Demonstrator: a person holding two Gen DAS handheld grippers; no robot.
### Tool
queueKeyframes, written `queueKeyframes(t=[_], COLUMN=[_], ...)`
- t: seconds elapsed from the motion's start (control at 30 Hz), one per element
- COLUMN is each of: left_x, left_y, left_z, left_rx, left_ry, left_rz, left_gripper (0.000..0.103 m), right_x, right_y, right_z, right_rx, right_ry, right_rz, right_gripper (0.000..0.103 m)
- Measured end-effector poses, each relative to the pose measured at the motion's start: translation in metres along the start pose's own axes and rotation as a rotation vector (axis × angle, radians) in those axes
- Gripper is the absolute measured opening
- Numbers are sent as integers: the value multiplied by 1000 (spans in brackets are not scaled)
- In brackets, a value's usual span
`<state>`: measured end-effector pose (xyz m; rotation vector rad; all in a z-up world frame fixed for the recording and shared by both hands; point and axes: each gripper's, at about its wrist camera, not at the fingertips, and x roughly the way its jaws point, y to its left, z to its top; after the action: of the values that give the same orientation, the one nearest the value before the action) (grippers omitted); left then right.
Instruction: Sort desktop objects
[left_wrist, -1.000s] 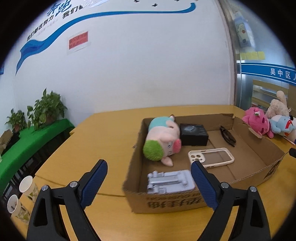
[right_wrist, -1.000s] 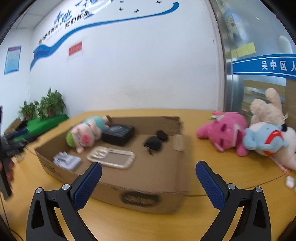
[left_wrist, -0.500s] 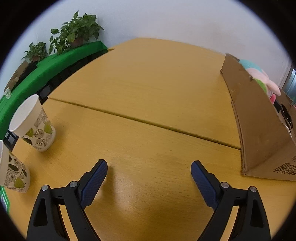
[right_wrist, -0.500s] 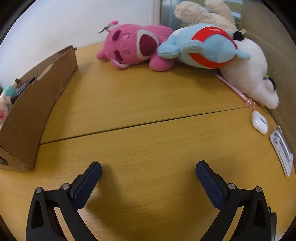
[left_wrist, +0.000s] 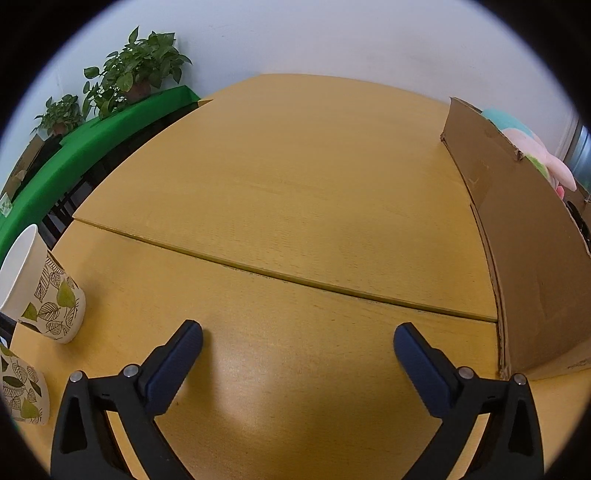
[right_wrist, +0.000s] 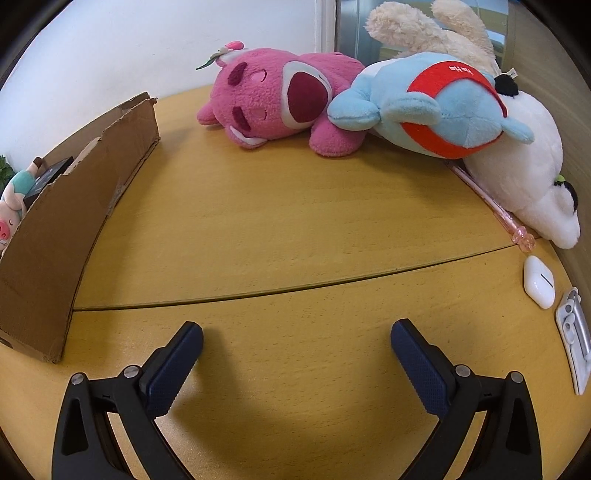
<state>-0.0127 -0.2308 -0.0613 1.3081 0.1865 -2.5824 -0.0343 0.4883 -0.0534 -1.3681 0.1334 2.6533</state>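
At the surface's left edge you have two cups (left_wrist: 44, 295), unsorted. Your left claw (left_wrist: 297, 341) hangs wide open and empty over bare surface, with free room ahead up to the box (left_wrist: 524, 236) on its right. The box already holds a pig toy (right_wrist: 9, 210) and a dark case (right_wrist: 50, 173). Your right claw (right_wrist: 295, 339) is also spread wide, holding nothing. Left to sort, I judge: pink plush (right_wrist: 280, 99), blue plush (right_wrist: 436, 107), white plush (right_wrist: 528, 170), pen (right_wrist: 495, 206), earbud case (right_wrist: 539, 282) and stand (right_wrist: 576, 339) crowding the right edge.
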Motion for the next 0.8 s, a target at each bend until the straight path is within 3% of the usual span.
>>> queueKeyframes(t=[0.8], left_x=[0], left_y=[2], left_z=[0], left_rx=[0], left_ry=[2], left_rz=[-2], left_gripper=[103], right_x=[-1], right_y=[0], right_z=[-2], right_rx=[14], right_ry=[-3], right_rz=[-8], right_gripper=[103])
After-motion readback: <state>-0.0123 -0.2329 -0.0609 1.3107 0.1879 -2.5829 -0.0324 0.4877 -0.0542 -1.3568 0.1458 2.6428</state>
